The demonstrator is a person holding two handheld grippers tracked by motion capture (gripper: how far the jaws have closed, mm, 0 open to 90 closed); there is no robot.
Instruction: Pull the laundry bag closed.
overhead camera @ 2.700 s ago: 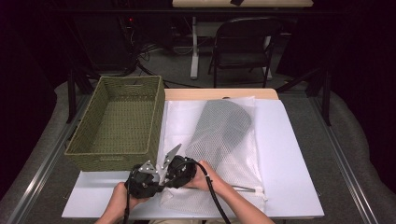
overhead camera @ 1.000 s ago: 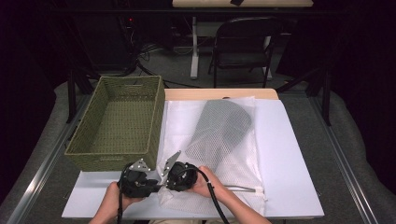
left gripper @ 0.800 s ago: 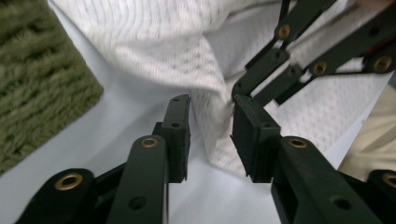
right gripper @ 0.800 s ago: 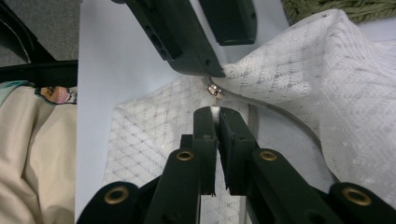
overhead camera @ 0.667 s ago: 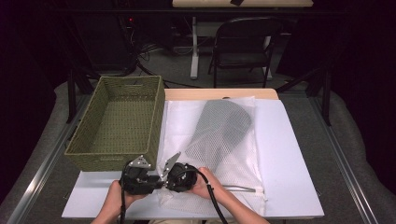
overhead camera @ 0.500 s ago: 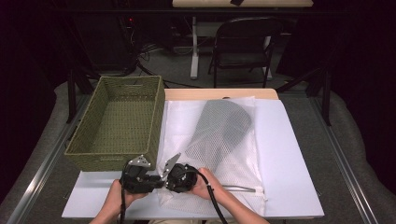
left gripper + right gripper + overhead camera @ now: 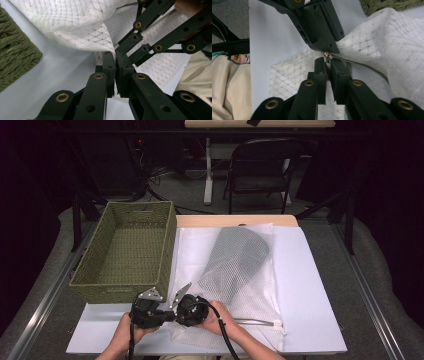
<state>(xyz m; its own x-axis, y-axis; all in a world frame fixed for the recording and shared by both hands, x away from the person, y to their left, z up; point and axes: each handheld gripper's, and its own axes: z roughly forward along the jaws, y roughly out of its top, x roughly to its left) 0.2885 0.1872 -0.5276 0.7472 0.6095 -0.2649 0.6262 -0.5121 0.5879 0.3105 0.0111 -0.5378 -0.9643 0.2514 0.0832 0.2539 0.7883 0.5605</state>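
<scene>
A white mesh laundry bag [image 7: 250, 295] lies flat on the white table cover, with a grey garment [image 7: 235, 252] inside it. Both grippers meet at the bag's near left corner. My left gripper [image 7: 115, 53] has just been closing, and its jaws now pinch the edge of the mesh [image 7: 75, 25]. My right gripper [image 7: 327, 61] faces it, shut on the small metal zipper pull [image 7: 327, 55], from which the zipper [image 7: 367, 67] runs off to the right. In the high view the left gripper [image 7: 167, 316] and the right gripper [image 7: 176, 314] sit tip to tip.
A green woven basket [image 7: 90, 285] stands empty at the table's left, its near corner close behind the left gripper. The white table cover [image 7: 310, 285] spreads right of the bag. A chair [image 7: 260, 170] stands beyond the far edge.
Since the earliest frame both grippers have drifted slightly toward the near edge. Over the last second neither hand visibly moves.
</scene>
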